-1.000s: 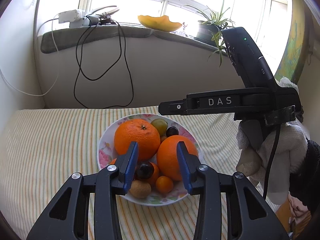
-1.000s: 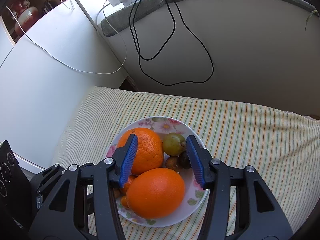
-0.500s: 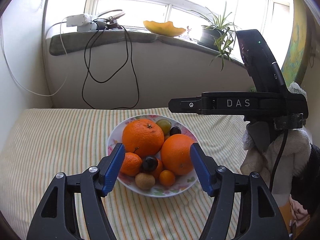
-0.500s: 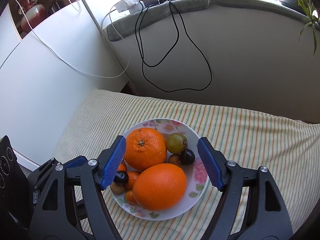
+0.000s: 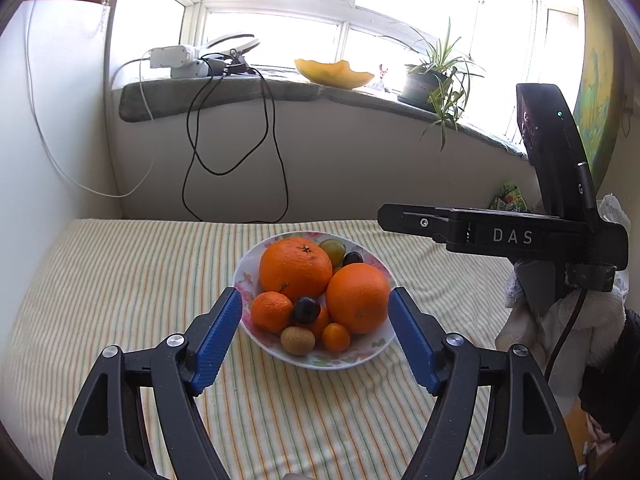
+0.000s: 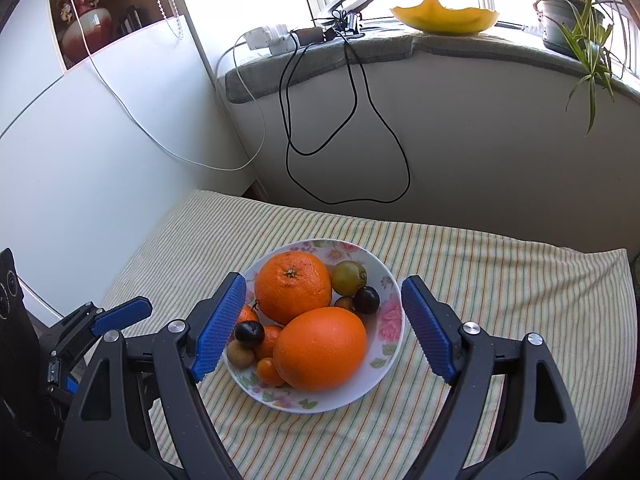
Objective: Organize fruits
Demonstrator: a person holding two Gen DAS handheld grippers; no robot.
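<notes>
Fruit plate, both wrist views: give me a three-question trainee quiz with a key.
1. True or false: the right tool grips a big orange.
2. Which lies on the plate nearest the left tool? A) green fruit B) kiwi C) dark plum
3. Fill in: the plate sits on a ____ cloth.

Key:
1. False. Both tools stand open, jaws having just widened, with nothing between them.
2. B
3. striped
</notes>
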